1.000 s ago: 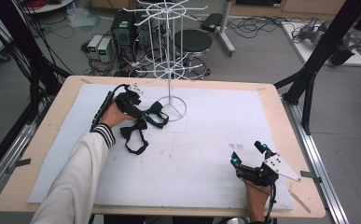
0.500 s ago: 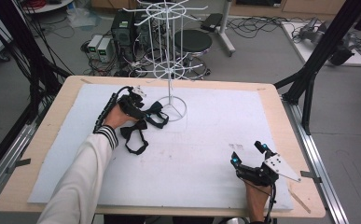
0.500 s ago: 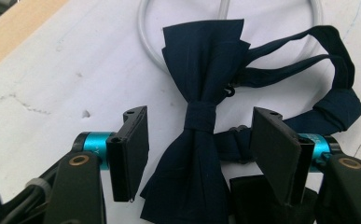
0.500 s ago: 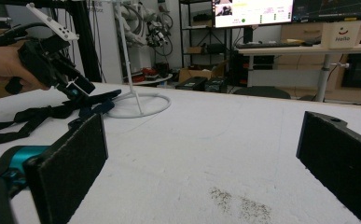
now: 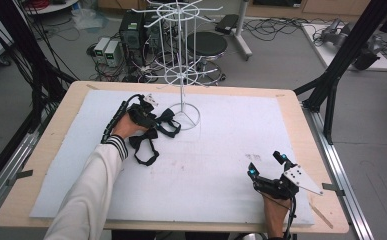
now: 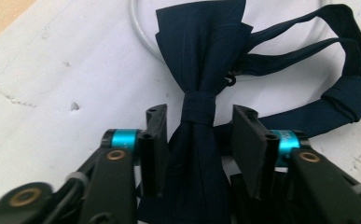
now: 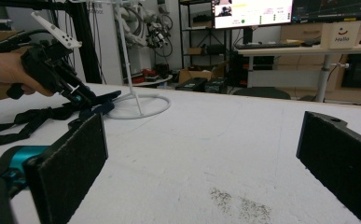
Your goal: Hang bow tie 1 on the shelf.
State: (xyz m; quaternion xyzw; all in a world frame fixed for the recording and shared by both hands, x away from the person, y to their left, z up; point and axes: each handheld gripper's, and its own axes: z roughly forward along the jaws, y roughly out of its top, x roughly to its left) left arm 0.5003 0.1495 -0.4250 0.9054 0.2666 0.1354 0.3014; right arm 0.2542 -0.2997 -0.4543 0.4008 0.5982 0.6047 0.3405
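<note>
Left gripper (image 6: 194, 140) nearer, astride bow tie (image 6: 201, 74)

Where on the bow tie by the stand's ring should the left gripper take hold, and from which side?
At the centre knot of the bow tie, its narrowest part, between the wings. Come from above along the tie's length, as the left gripper sits now, fingers straddling the knot.

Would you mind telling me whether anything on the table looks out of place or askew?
Mildly, yes. One navy bow tie lies with a wing over the base ring of the white wire stand, its strap looped loosely beside it. A patch of dark specks marks the white mat near the right gripper.
</note>
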